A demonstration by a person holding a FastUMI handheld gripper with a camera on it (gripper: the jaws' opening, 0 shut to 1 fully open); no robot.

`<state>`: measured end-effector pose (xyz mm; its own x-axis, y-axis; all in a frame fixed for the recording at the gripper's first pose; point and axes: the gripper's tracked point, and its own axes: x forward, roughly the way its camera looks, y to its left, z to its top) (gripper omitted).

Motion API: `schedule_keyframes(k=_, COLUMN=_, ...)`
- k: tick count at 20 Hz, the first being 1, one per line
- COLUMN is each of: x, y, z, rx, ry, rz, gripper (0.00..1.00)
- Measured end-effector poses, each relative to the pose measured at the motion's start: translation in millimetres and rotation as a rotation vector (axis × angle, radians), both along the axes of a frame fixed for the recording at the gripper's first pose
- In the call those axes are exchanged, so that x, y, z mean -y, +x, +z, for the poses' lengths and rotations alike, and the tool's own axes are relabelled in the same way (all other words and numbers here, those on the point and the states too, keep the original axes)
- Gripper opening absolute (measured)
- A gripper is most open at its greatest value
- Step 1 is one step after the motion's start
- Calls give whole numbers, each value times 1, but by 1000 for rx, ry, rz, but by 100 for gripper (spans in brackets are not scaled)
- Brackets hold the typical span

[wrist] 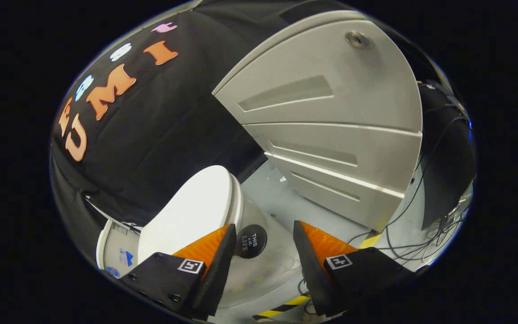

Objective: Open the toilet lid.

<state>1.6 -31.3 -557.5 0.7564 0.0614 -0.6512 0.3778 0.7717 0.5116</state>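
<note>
Standing on the pale floor [281, 198] beyond the toilet, a grey drawer cabinet [331, 135] leans across the view. The white toilet lid [191, 211] is raised, its long axis tilted upward toward the black cloth wall, just ahead of the left finger. The gripper [263, 236] is open, holding nothing; a round black sticker [251, 241] shows between its fingers.

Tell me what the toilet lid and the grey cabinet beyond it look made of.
Toilet lid: probably glossy white plastic, smooth with bright glare. Drawer cabinet: likely painted metal or laminate, matte grey, crisp panel edges, a round metal lock. The open gripper touches neither.
</note>
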Motion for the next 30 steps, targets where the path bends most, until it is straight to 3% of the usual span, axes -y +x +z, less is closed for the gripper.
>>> schedule_keyframes(k=2, x=-10, y=-9, z=-2, rx=-40, ry=97, rz=2, gripper=74)
schedule_keyframes(k=4, x=-8, y=-8, z=-2, rx=-50, ry=144, rz=-17, gripper=74)
schedule_keyframes(k=10, x=-19, y=-15, z=7, rx=-97, ry=285, rz=-24, gripper=36)
schedule_keyframes(k=13, x=-18, y=-17, z=19, rx=-81, ry=373, rz=-80, gripper=16)
schedule_keyframes(k=16, x=-19, y=-14, z=26, rx=-86, ry=372, rz=-91, gripper=8)
schedule_keyframes(k=30, x=-18, y=22, z=83, rx=-18, ry=159, rz=-78, gripper=8)
